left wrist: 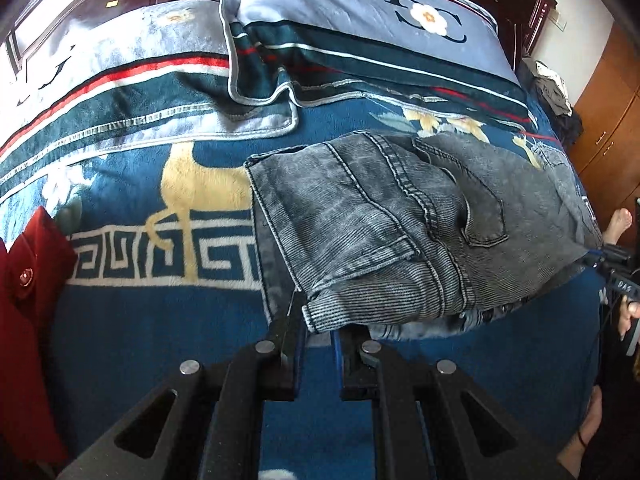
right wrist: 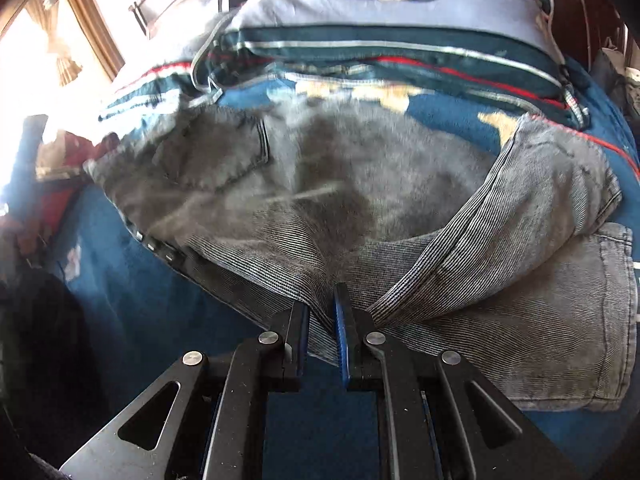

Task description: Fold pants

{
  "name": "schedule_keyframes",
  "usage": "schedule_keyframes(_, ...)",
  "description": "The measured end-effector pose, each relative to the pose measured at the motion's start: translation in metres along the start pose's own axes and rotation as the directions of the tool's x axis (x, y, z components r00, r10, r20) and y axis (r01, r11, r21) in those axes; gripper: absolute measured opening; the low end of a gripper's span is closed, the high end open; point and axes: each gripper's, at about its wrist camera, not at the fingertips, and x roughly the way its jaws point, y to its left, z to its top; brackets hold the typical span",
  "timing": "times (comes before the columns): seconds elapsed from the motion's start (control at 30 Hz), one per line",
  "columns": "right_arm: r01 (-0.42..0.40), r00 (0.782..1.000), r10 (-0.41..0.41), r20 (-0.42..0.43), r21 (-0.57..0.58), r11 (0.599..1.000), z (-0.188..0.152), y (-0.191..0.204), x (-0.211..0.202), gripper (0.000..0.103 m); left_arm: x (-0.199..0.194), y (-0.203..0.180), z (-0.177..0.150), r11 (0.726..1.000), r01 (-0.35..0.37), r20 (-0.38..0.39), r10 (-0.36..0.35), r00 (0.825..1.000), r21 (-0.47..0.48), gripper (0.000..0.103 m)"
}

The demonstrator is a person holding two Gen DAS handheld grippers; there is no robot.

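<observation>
From the left wrist, we see grey washed-denim pants [left wrist: 400,216], ribbed and heavily stitched, lying folded on a plush blue blanket [left wrist: 160,320] with a cream key-pattern border; our left gripper [left wrist: 320,320] pinches a hem corner. A red garment [left wrist: 28,300] lies at left.

From the right wrist, partly blurred, our right gripper [right wrist: 322,312] clamps a bunched fold of the pants [right wrist: 460,272] beneath a striped pillow [right wrist: 400,28].

Ribbed grey denim pants [left wrist: 380,216], plush blanket [left wrist: 132,320]
</observation>
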Motion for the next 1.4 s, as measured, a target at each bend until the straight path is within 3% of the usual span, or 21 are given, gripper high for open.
schedule_keyframes(0.1, 0.003, 1.0, -0.003, -0.008, -0.01, 1.0, -0.003, 0.004, -0.002, 0.011, 0.011, 0.002, -0.006, 0.999, -0.017, -0.044, 0.019, 0.999, 0.028, 0.014)
schedule_keyframes(0.23, 0.02, 0.997, -0.018, -0.077, 0.022, 1.0, -0.017, -0.006, 0.027, 0.012, 0.048, 0.007, -0.02, 0.996, -0.069, -0.179, 0.079, 0.981, 0.061, 0.017)
schedule_keyframes(0.33, 0.021, 0.998, -0.019, -0.067, 0.035, 0.999, -0.025, -0.008, 0.031, 0.015, 0.039, 0.012, -0.021, 0.997, -0.074, -0.168, 0.078, 0.983, 0.031, 0.02)
schedule_keyframes(0.43, -0.003, 0.998, 0.005, -0.065, 0.041, 0.999, -0.021, -0.008, 0.023, 0.035, 0.018, 0.018, -0.022, 0.995, -0.093, -0.132, 0.09, 0.987, -0.019, 0.041)
schedule_keyframes(0.5, -0.015, 0.999, 0.017, -0.034, 0.057, 0.998, -0.018, -0.011, 0.009, 0.036, 0.0, 0.019, -0.023, 0.992, -0.123, -0.098, 0.118, 0.988, -0.042, 0.06)
schedule_keyframes(0.67, -0.026, 0.997, 0.013, 0.081, 0.158, 0.987, -0.014, -0.046, -0.04, 0.049, -0.04, 0.008, -0.019, 0.989, -0.128, 0.006, 0.129, 0.992, -0.075, 0.062)
schedule_keyframes(0.83, 0.052, 0.985, -0.103, 0.139, 0.332, 0.942, -0.017, -0.124, -0.081, 0.055, -0.041, -0.052, 0.012, 0.999, -0.031, 0.049, 0.031, 0.998, -0.014, 0.065)
schedule_keyframes(0.9, 0.078, 0.981, -0.143, 0.134, 0.405, 0.911, -0.023, -0.156, -0.092, 0.055, -0.028, -0.083, 0.031, 0.999, 0.053, 0.05, -0.053, 0.997, -0.006, 0.082)
schedule_keyframes(1.0, 0.095, 0.976, -0.175, 0.128, 0.474, 0.876, -0.034, -0.19, -0.103, 0.055, 0.005, -0.14, 0.058, 0.976, 0.216, 0.028, -0.216, 0.976, -0.022, 0.086)
schedule_keyframes(1.1, 0.083, 0.977, -0.169, 0.131, 0.497, 0.864, -0.048, -0.202, -0.107, 0.055, 0.045, -0.205, 0.085, 0.942, 0.334, -0.018, -0.334, 0.942, -0.033, 0.086)
schedule_keyframes(1.27, 0.03, 0.982, -0.121, 0.148, 0.506, 0.862, -0.037, -0.222, -0.107, 0.055, 0.105, -0.297, 0.131, 0.918, 0.396, -0.093, -0.396, 0.914, -0.017, 0.086)
schedule_keyframes(1.4, -0.039, 0.978, -0.079, 0.192, 0.545, 0.838, -0.012, -0.256, -0.101, 0.055, 0.142, -0.335, 0.16, 0.911, 0.408, -0.131, -0.412, 0.902, -0.058, 0.086)
